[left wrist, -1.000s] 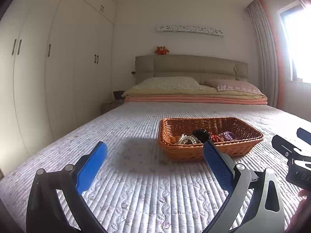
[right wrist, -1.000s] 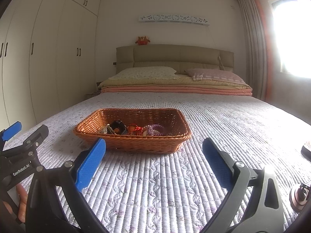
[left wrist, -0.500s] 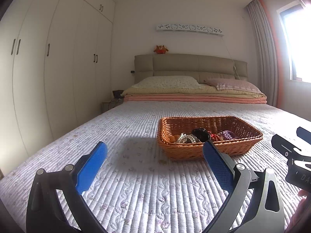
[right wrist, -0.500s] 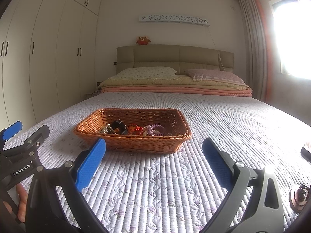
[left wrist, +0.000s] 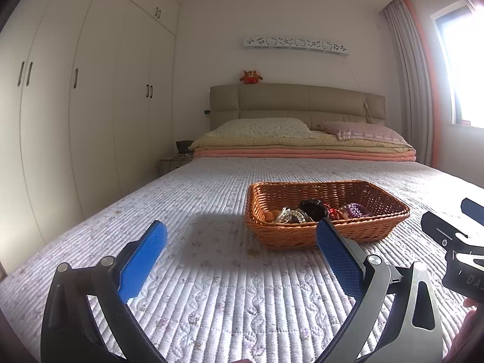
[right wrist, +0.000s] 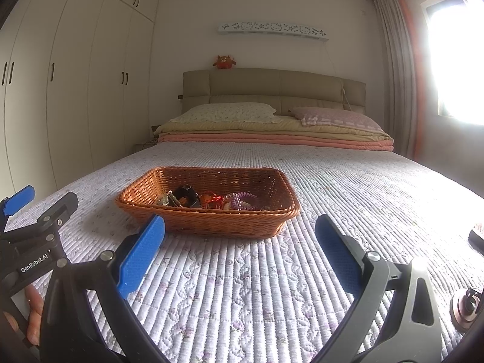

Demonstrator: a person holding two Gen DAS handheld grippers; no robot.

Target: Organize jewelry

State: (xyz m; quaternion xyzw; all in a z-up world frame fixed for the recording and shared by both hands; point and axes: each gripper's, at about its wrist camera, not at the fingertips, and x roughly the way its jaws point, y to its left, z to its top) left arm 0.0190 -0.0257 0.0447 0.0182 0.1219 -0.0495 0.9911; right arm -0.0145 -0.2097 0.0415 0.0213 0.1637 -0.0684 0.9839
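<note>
A brown wicker basket [left wrist: 290, 237] sits on the quilted bed, and the right wrist view has the basket [right wrist: 217, 225] straight ahead. It holds a black bangle [left wrist: 313, 208], clear beads [left wrist: 289, 215], a red piece [right wrist: 211, 199] and a purple coil [right wrist: 242, 200]. A small gold piece [left wrist: 252, 253] lies on the quilt in front of the basket's left corner. My left gripper [left wrist: 241, 233] is open and empty, short of the basket. My right gripper [right wrist: 240, 227] is open too, with nothing between its blue pads, just before the basket's near wall.
Folded blankets and two pillows [left wrist: 263, 127] lie at the headboard. White wardrobes [left wrist: 90, 115] line the left side. A round brown object [right wrist: 466, 305] and a dark item [right wrist: 476, 237] lie on the quilt at the right. A hand [right wrist: 33, 308] holds the left gripper.
</note>
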